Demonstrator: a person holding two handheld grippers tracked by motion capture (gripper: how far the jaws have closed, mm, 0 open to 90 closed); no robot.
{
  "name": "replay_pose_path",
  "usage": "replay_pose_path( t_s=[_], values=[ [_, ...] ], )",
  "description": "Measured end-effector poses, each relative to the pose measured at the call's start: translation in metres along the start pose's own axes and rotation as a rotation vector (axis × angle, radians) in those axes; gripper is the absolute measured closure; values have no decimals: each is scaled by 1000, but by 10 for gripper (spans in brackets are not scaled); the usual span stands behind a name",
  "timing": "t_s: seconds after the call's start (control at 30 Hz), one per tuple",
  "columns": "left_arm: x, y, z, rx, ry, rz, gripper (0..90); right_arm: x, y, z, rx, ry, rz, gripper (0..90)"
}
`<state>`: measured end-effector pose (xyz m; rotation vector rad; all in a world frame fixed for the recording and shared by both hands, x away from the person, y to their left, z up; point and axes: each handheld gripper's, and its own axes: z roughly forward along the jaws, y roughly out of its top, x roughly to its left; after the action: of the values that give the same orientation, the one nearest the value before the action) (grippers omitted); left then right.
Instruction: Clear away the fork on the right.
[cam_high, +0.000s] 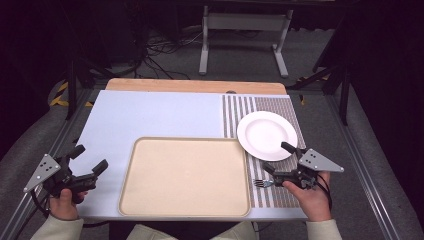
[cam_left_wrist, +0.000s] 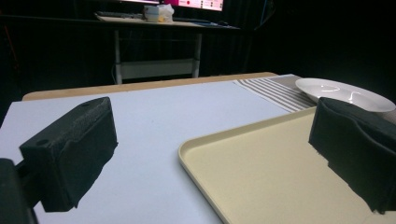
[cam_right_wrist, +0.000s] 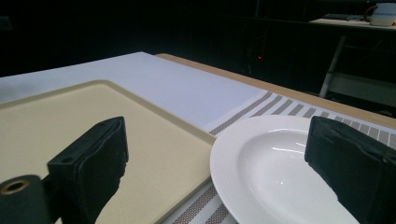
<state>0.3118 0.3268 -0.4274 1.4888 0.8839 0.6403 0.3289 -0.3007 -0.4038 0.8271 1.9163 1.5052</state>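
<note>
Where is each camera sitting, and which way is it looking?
High view: above the person's side, looking forward and down on the table; forearms, hands, left gripper and right gripper show.
Left gripper view: rides the left gripper, looking across the tray toward the plate; its two black jaws show, apart.
Right gripper view: rides the right gripper, facing the plate and tray; its jaws show, apart.
All views share plate and tray.

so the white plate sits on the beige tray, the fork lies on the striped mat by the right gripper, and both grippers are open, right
Not quite: the white plate sits on the striped mat, beside the beige tray, not on it, as the high view shows. The rest holds: the fork lies on the mat by the right gripper, and both it and the left gripper are open.
</note>
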Motion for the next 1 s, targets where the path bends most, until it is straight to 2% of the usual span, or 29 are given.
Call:
replay_pose_path(
  t_s=[0.27,0.5,0.67,0.7,0.77,0.93,0.97,1.0],
  values=[
    [-1,1,0,0,-1,4,14,0,0,2,13,12,1,58],
    [0,1,1,0,-2,1,14,1,8,3,32,18,-22,51],
    [-2,2,2,-1,-5,1,14,-2,19,4,102,34,-60,48],
    [-2,2,2,-1,-5,1,14,-2,19,4,102,34,-60,48],
    [-2,2,1,3,-5,3,14,-6,27,4,174,48,-95,53],
    [-2,2,2,-1,-1,0,14,-11,35,7,277,75,-165,62],
    [-2,2,2,-1,-1,0,14,-11,35,7,277,75,-165,62],
    [-3,2,1,0,0,3,14,-13,37,8,317,85,-189,69]
  ],
)
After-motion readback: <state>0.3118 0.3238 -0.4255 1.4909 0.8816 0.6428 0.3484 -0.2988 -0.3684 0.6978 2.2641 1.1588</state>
